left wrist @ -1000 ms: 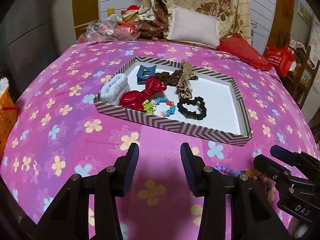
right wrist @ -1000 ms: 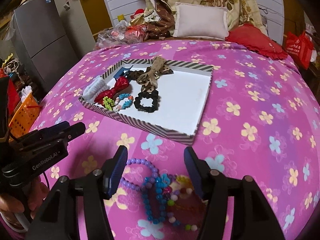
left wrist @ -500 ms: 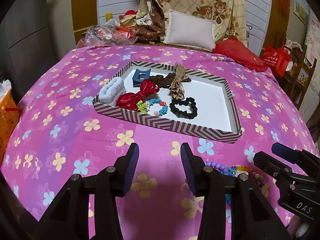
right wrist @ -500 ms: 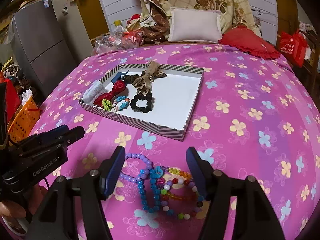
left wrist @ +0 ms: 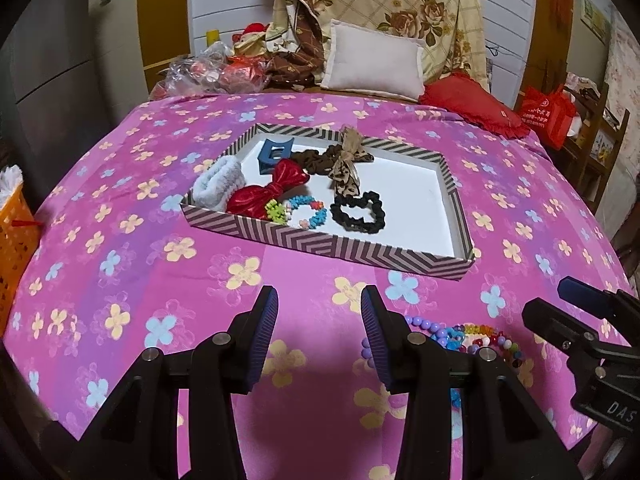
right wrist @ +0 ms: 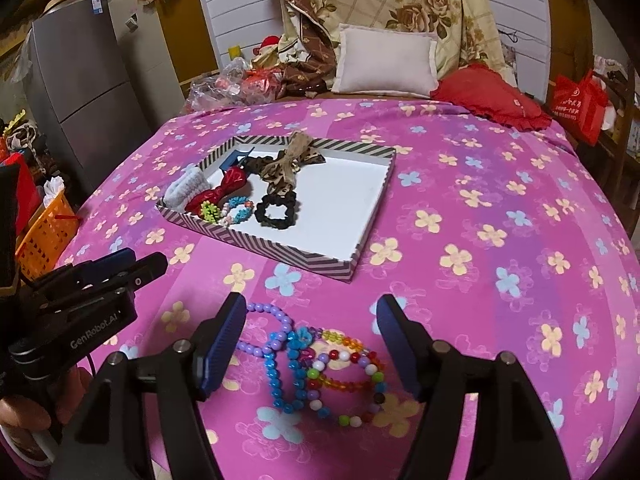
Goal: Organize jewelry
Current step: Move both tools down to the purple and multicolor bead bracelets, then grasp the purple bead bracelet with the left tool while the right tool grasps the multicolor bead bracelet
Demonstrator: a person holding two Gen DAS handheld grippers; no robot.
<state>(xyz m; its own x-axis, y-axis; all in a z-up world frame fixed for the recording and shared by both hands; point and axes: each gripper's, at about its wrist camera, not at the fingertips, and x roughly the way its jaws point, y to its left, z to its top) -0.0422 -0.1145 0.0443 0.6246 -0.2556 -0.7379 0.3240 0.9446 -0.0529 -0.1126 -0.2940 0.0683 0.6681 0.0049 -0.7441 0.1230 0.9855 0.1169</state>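
Beaded bracelets [right wrist: 320, 364] in a loose heap on the pink flowered bedspread [right wrist: 500, 220], near edge of the bed, just in front of the tray's closest corner. Heap holds a purple strand [right wrist: 276, 320], a blue strand [right wrist: 276, 376], and a multicolour strand [right wrist: 352, 384] of red, green, white and orange beads; strands overlap where they meet. In the left wrist view the same heap [left wrist: 472, 336] shows partly, behind the left claw's right finger.

Right claw [right wrist: 312, 340] hangs above the heap, jaws wide, one blue-padded finger to either side of the beads, gripping nothing. Whether the tips touch the cloth cannot be told.

Left claw [left wrist: 320, 336] set to the left of the heap, over bare bedspread, jaws moderately spread, empty. Seen from the right wrist view, its body [right wrist: 92, 292] sits at the left edge, a hand under it.

Beyond, a shallow striped tray [right wrist: 280, 250] with a white floor lies flat on the bed. Hair things crowd its left half: white fluffy scrunchie [left wrist: 218, 184], red bow [left wrist: 272, 192], blue claw clip [left wrist: 274, 154], coloured bead ring [left wrist: 306, 212], black scrunchie [left wrist: 360, 212], brown leopard-print bow [left wrist: 346, 164]. Right half of the tray floor bare white.

Farther back: pale cushion [left wrist: 376, 62], red cushion [left wrist: 472, 108], floral quilt [left wrist: 400, 4] against the headboard, crumpled plastic bags [left wrist: 208, 74]. Orange basket [right wrist: 44, 232] beside the bed on the left; grey fridge [right wrist: 88, 92] behind it.
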